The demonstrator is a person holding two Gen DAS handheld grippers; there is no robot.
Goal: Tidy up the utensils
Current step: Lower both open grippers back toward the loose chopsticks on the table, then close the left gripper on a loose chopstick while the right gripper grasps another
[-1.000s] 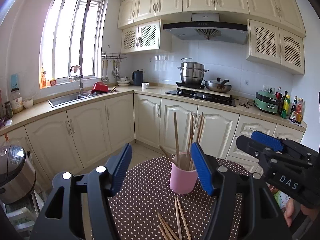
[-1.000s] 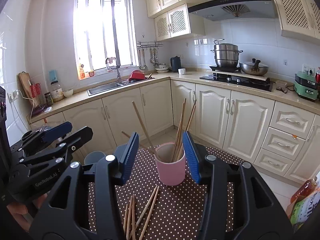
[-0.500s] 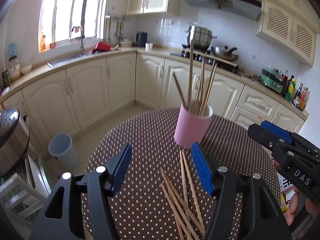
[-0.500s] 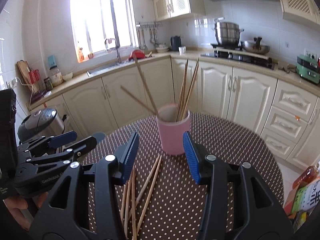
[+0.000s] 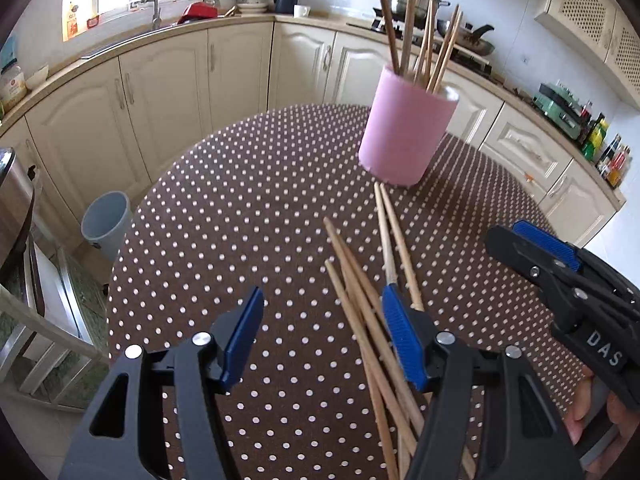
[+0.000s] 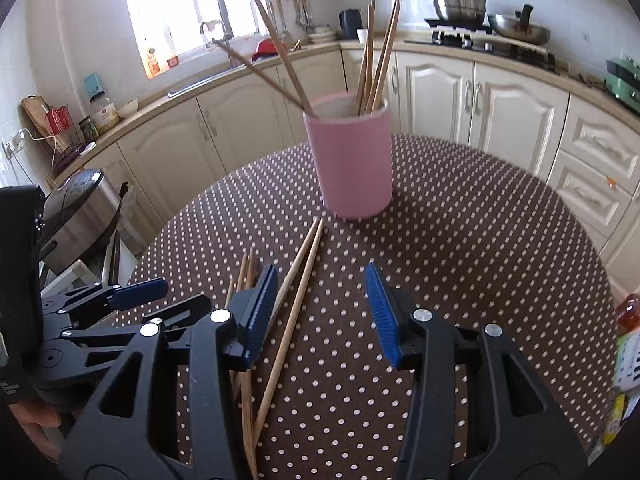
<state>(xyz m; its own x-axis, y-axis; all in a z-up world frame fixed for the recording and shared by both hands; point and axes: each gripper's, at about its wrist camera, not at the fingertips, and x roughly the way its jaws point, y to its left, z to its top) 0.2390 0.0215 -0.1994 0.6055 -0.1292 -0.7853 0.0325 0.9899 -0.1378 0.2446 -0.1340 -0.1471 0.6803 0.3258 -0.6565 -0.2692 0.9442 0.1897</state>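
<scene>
The loose chopsticks [image 5: 372, 320] ran off the frame at six o'clock, partly hidden behind the left gripper [image 5: 320, 336]. The pink cup [image 6: 352, 160] was slightly blurred.

Cup and sticks on the counter
Upright in tall pink cylindrical cup [image 5: 406, 130] at brown dotted counter's [image 5: 240, 216] far side: chopsticks; before it, loose wooden chopsticks [image 5: 360, 292] flat.
</scene>
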